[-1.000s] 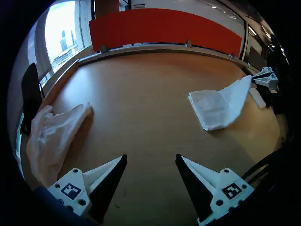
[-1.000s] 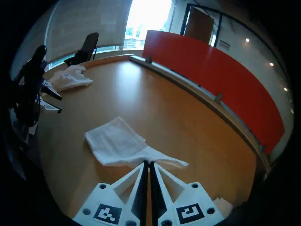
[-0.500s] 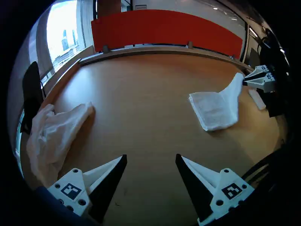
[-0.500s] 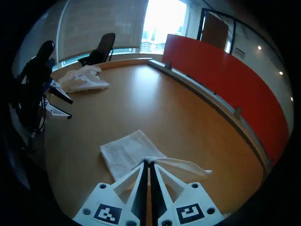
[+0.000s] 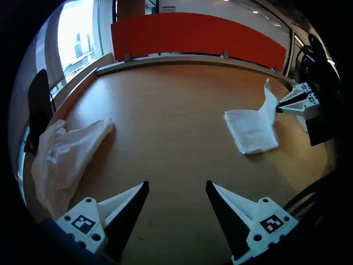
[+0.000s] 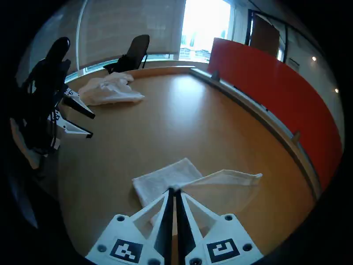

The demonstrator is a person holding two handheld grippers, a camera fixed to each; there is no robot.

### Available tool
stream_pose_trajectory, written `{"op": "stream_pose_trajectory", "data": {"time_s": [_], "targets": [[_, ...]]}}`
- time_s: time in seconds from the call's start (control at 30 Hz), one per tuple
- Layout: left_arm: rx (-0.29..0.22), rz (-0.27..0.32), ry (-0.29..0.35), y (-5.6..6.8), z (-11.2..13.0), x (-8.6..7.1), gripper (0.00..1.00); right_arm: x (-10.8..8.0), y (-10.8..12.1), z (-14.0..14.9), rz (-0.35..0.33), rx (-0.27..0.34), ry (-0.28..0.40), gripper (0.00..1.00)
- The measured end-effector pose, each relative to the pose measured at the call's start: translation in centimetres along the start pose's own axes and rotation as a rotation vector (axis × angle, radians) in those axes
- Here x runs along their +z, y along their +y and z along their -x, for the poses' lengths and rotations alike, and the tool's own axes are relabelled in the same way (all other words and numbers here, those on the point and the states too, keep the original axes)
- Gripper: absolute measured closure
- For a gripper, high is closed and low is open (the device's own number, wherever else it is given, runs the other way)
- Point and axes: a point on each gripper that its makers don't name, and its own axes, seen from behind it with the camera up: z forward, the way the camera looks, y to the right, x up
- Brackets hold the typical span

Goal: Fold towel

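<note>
On wooden table (image 5: 176, 110) before red partition (image 5: 198, 37): white towel (image 6: 167, 176), part-folded, one flap raised, pinched by right gripper (image 6: 173, 194), fingers closed on it. Well apart from left gripper (image 5: 176, 190), spread wide, holding nothing. Crumpled white cloth (image 5: 66, 154) near left gripper. Square coded markers (image 5: 84, 223) on finger mounts

Left gripper view: towel (image 5: 251, 130) lies on the table (image 5: 176, 110) ahead and right; cloth heap (image 5: 66, 154) ahead and left by the table's left edge, well apart from the towel, with a chair (image 5: 39, 106) behind the heap. Partition (image 5: 198, 37) runs along the table's far edge. Right gripper (image 5: 279, 109) sits at the towel's right side, one flap raised between its fingers; left gripper (image 5: 176, 183) is over bare table at the near side.
</note>
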Motion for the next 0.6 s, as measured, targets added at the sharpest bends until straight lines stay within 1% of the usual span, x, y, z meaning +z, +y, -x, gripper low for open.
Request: {"op": "stream_pose_trajectory", "data": {"time_s": [0.2, 0.4, 0.6], "targets": [[-0.003, -0.003, -0.002, -0.3, 0.1, 0.0, 0.04, 1.1, -0.8, 0.1, -0.024, 0.008, -0.007, 0.96], [-0.006, -0.007, -0.003, -0.7, 0.2, 0.0, 0.04, 2.6, -2.0, 0.2, -0.06, 0.014, -0.015, 0.96], [-0.01, -0.014, -0.005, -1.0, 0.4, -0.1, 0.04, 3.7, -3.0, 0.8, -0.085, 0.02, -0.036, 0.96]]}}
